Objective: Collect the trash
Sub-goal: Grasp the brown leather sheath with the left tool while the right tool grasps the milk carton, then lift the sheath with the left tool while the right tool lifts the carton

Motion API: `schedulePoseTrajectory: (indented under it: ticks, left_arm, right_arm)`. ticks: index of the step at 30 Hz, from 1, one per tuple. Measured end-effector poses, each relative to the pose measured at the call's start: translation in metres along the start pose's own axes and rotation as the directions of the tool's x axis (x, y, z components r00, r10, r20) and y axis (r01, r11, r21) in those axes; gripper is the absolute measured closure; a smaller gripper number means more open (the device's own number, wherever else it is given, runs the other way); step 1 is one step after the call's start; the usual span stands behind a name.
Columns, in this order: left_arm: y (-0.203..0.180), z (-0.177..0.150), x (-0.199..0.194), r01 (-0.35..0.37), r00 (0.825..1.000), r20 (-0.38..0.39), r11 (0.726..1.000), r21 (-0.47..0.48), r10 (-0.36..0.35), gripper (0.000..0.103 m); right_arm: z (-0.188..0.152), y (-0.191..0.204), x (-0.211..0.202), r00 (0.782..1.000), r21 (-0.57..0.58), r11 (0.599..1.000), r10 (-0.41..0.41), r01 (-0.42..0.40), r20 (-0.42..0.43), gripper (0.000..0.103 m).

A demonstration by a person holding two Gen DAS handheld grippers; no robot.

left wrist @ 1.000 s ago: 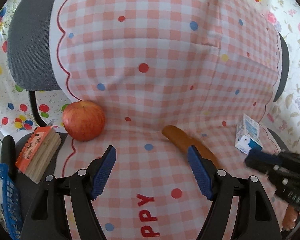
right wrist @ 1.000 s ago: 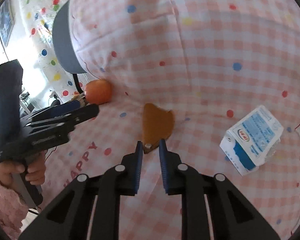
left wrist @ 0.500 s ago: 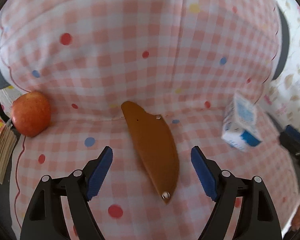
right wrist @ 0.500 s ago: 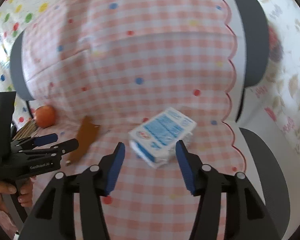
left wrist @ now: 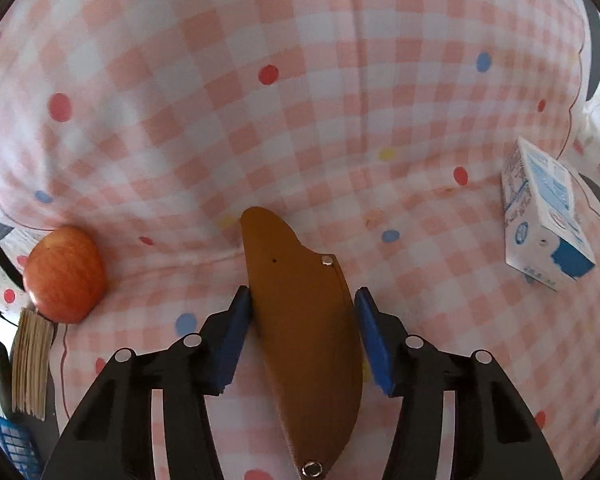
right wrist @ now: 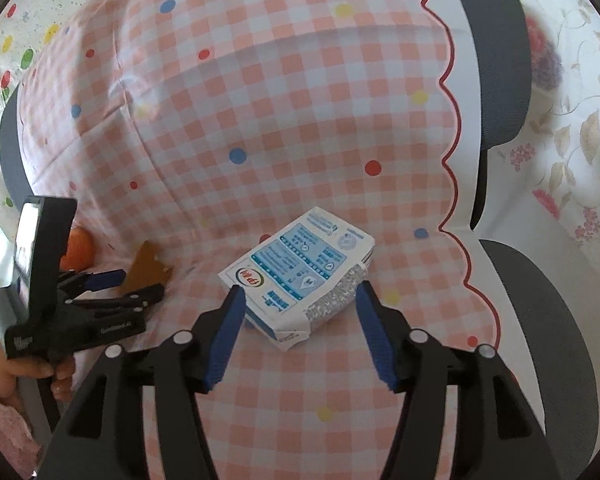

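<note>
The left hand-held gripper [left wrist: 303, 316] has just been closing around the flat brown leather piece [left wrist: 304, 340] on the checked cloth [left wrist: 300, 120]; its left pad touches one edge, the right pad does not, so it is open. The right hand-held gripper [right wrist: 300, 320] has just been opening and sits open around the milk carton [right wrist: 300, 276], not squeezing it. Both look light; the leather looks bendy, so pinch its middle, and the carton may crush, so squeeze its sides softly, while the apple [left wrist: 64, 274] farther off blocks nothing.

Matt brown leather pouch [left wrist: 304, 344] – checked cloth cover [left wrist: 300, 120], paper carton [right wrist: 300, 276].
</note>
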State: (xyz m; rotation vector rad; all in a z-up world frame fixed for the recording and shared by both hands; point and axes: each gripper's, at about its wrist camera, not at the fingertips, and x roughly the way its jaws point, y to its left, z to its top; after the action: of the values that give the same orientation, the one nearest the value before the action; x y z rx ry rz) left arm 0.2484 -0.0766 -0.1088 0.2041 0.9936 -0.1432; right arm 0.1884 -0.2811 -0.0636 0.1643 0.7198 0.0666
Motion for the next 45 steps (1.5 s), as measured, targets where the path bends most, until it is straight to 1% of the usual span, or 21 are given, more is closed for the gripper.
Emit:
schedulePoseTrajectory:
  ticks: [3,4,5,9,11,13,19,20,23,25,29,32,33,34,35,38,39,40,41,42,45]
  left_arm:
    - [0.012,-0.005,-0.013,0.060,0.997,0.057,0.996,-0.062,-0.057,0.051]
    - [0.017,-0.007,-0.018,0.073,0.995,0.072,0.994,-0.086,-0.066,0.051]
    - [0.023,-0.010,-0.021,0.075,0.994,0.082,0.992,-0.106,-0.066,0.051]
    - [0.035,-0.015,-0.028,0.118,0.991,0.087,0.982,-0.148,-0.106,0.051]
    - [0.039,-0.018,-0.033,0.128,0.989,0.094,0.981,-0.145,-0.115,0.051]
    - [0.040,-0.021,-0.038,0.146,0.986,0.103,0.980,-0.136,-0.132,0.051]
    - [0.046,-0.035,-0.058,0.207,0.973,0.134,0.971,-0.122,-0.191,0.051]
    - [0.045,-0.036,-0.060,0.218,0.970,0.136,0.968,-0.120,-0.202,0.051]
    - [0.043,-0.039,-0.064,0.242,0.964,0.139,0.963,-0.121,-0.225,0.051]
    - [0.041,-0.039,-0.063,0.245,0.963,0.142,0.962,-0.119,-0.228,0.051]
    - [0.039,-0.039,-0.068,0.240,0.962,0.160,0.964,-0.116,-0.221,0.051]
    - [0.039,-0.044,-0.071,0.231,0.963,0.170,0.966,-0.117,-0.209,0.051]
    - [0.040,-0.048,-0.074,0.226,0.964,0.173,0.967,-0.116,-0.204,0.051]
    - [0.039,-0.050,-0.076,0.224,0.963,0.175,0.968,-0.115,-0.203,0.051]
    - [0.040,-0.053,-0.079,0.225,0.963,0.178,0.967,-0.115,-0.203,0.051]
    - [0.038,-0.064,-0.091,0.235,0.959,0.189,0.965,-0.115,-0.211,0.051]
    - [0.037,-0.070,-0.098,0.237,0.957,0.196,0.965,-0.111,-0.212,0.051]
    - [0.035,-0.074,-0.102,0.239,0.956,0.200,0.965,-0.107,-0.215,0.051]
    - [0.033,-0.079,-0.107,0.242,0.954,0.204,0.965,-0.104,-0.217,0.051]
    - [0.032,-0.086,-0.112,0.245,0.953,0.208,0.964,-0.102,-0.220,0.051]
    - [0.026,-0.110,-0.129,0.257,0.950,0.208,0.962,-0.095,-0.234,0.051]
  right_arm:
    - [0.002,0.004,0.007,1.000,0.030,0.999,-0.012,0.012,-0.003,0.027]
    - [0.003,0.007,0.011,1.000,0.044,0.999,-0.027,0.027,-0.004,0.020]
    - [0.005,0.010,0.015,0.999,0.053,0.998,-0.044,0.044,-0.005,0.018]
    - [0.014,0.028,0.038,0.993,0.047,0.993,-0.110,0.111,-0.030,0.015]
    - [0.016,0.037,0.055,0.982,0.007,0.984,-0.176,0.177,-0.073,0.014]
    - [0.013,0.038,0.062,0.973,-0.005,0.979,-0.202,0.203,-0.114,0.014]
    - [-0.010,0.001,0.027,0.958,0.058,0.961,-0.265,0.272,-0.108,0.016]
    - [-0.014,-0.007,0.020,0.960,0.072,0.961,-0.259,0.267,-0.106,0.017]
    - [-0.018,-0.023,0.006,0.988,0.094,0.984,-0.144,0.149,-0.060,0.017]
    - [-0.012,-0.024,0.005,0.994,0.071,0.992,-0.101,0.104,-0.036,0.017]
    - [0.004,-0.017,0.028,0.993,0.014,0.996,-0.090,0.092,-0.070,0.015]
    - [0.006,-0.016,0.045,0.987,0.010,0.993,-0.113,0.115,-0.113,0.015]
    - [0.004,-0.016,0.046,0.986,0.013,0.992,-0.123,0.125,-0.115,0.016]
    - [0.001,-0.016,0.043,0.985,0.023,0.990,-0.134,0.137,-0.111,0.025]
    - [-0.002,-0.016,0.037,0.987,0.033,0.991,-0.124,0.128,-0.107,0.030]
    - [-0.016,-0.009,0.018,0.986,0.008,0.991,-0.133,0.134,-0.099,0.034]
    - [-0.020,-0.008,0.013,0.986,0.000,0.991,-0.134,0.135,-0.095,0.056]
    - [-0.024,-0.003,0.000,0.990,-0.007,0.993,-0.121,0.120,-0.070,0.069]
    - [-0.029,0.002,-0.015,0.987,-0.009,0.989,-0.151,0.150,-0.063,0.069]
    - [-0.031,0.002,-0.021,0.988,-0.003,0.990,-0.142,0.142,-0.065,0.069]
    - [-0.051,0.008,-0.042,0.992,0.000,0.998,-0.068,0.068,-0.103,0.069]
